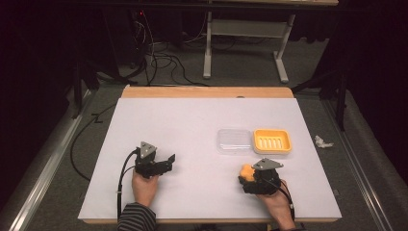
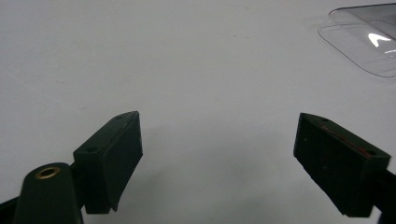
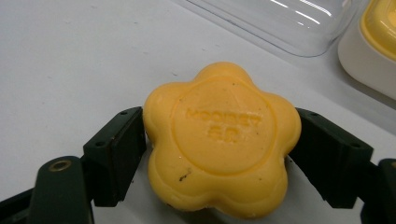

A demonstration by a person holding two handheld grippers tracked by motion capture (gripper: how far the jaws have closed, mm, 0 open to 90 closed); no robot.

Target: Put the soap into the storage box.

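Right jaws: the right gripper [image 3: 219,144] was seen closed on a flower-shaped yellow soap [image 3: 220,138], one black jaw pressed against each of two opposite lobes.
Soap position: it was held low over the white counter [image 1: 183,125], at the right near edge in the high view, just short of the lid and dish; whether it rested on the surface could not be told.
Soap handling: it was judged a solid, fairly stiff bar of modest weight, with a smooth waxy skin likely to slip or dent under hard pressure; a grip across the flanks between lobes was judged surest.
Left jaws: the left gripper [image 2: 217,149] was seen spread wide with nothing between the jaws, above bare counter.
Clear lid: a transparent plastic lid [image 1: 234,140] lay flat beyond the soap, touching the dish's left side.
Soap dish: a yellow soap dish [image 1: 272,141] with a slotted tray stood vacant; it was judged the likely destination.
Person: each hand [image 1: 144,187] was wrapped round a gripper body.
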